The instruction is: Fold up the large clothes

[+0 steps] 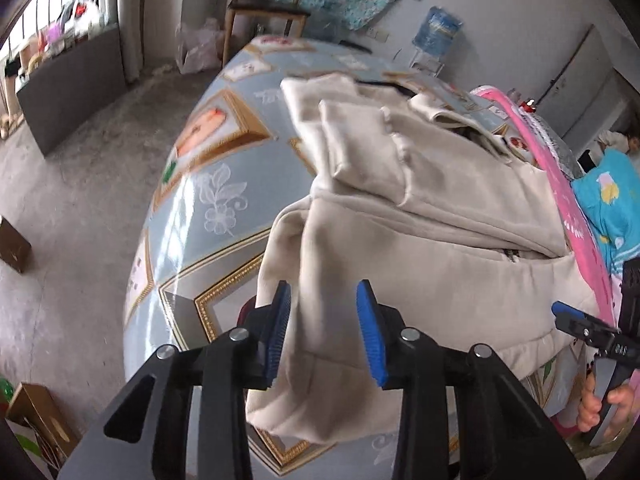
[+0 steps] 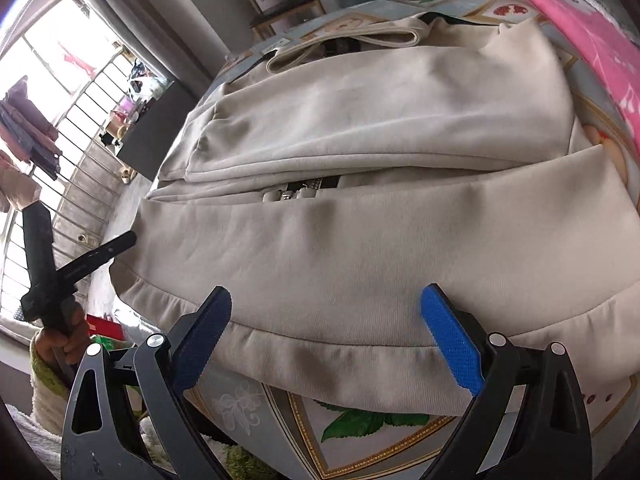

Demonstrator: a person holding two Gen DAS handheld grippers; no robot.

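A large beige zip-up garment lies folded lengthwise on a table under a blue patterned cloth. Its sleeve is laid across its upper part. In the left wrist view my left gripper hangs over the garment's near left corner at the table edge. Its blue pads stand apart, with flat cloth showing between them and no pinch visible. In the right wrist view my right gripper is wide open just above the ribbed hem of the garment. Nothing sits between its pads.
A pink cloth lies along the table's right side, also seen as the pink cloth. Behind the table stand a wooden chair and a water bottle. Cardboard boxes sit on the floor at left. A barred window is at left.
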